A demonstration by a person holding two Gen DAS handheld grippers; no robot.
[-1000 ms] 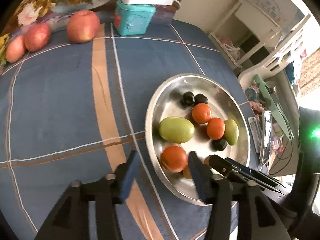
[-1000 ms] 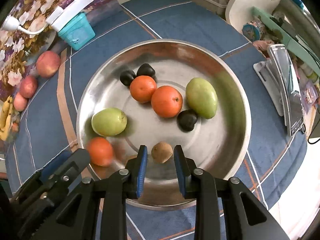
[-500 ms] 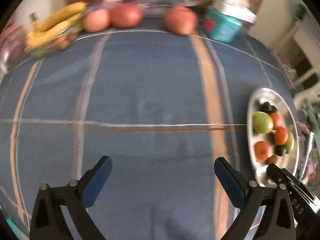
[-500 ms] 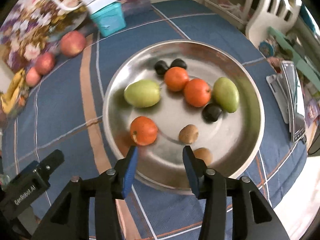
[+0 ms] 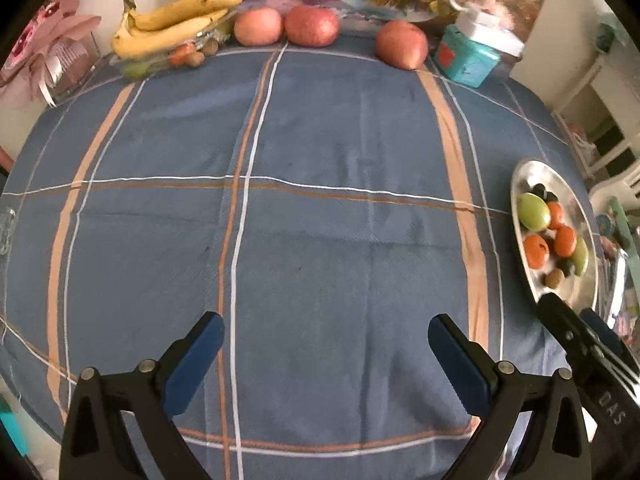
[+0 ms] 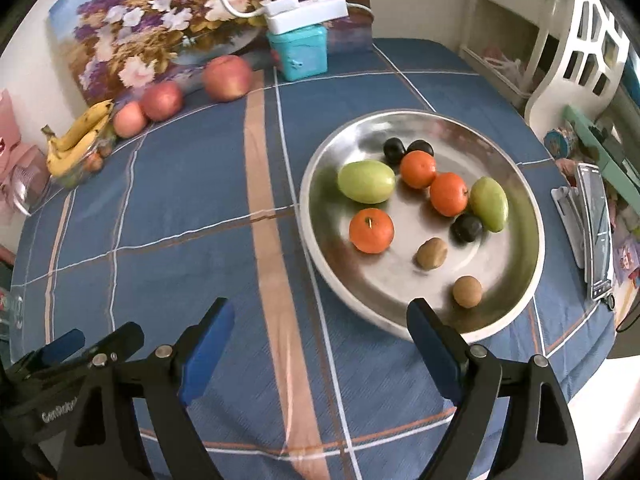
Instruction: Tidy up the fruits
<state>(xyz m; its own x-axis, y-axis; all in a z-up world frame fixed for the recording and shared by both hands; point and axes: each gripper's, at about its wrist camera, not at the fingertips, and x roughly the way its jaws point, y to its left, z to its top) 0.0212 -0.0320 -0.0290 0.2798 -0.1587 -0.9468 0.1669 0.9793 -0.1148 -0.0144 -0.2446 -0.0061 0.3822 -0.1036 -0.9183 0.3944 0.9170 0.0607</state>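
Note:
A steel plate (image 6: 316, 184) on the right half of the table holds three oranges (image 6: 371, 230), two green mangoes (image 6: 366, 182), dark plums (image 6: 466, 228) and two small brown fruits (image 6: 432, 253). My right gripper (image 6: 320, 308) hangs over the cloth just left of the plate's near rim; its jaws are opening with nothing between them. My left gripper (image 5: 325, 322) stands wide open and empty over the bare blue cloth (image 5: 320, 220), with the plate (image 5: 532, 172) far off to its right. Three apples (image 5: 401, 44) and bananas (image 5: 172, 24) lie along the back edge.
A teal box (image 6: 298, 54) with a white power strip (image 6: 306, 10) on top stands at the back by a flower painting (image 6: 180, 20). A glass bowl (image 5: 136, 66) under the bananas holds small fruits. A phone on a stand (image 6: 598, 232) sits right of the plate, with a white chair (image 6: 580, 60) beyond.
Both grippers have drawn back from the plate and opened. The left one swung left over the bare cloth, leaving an orange in the plate. The right one left a brown fruit there.

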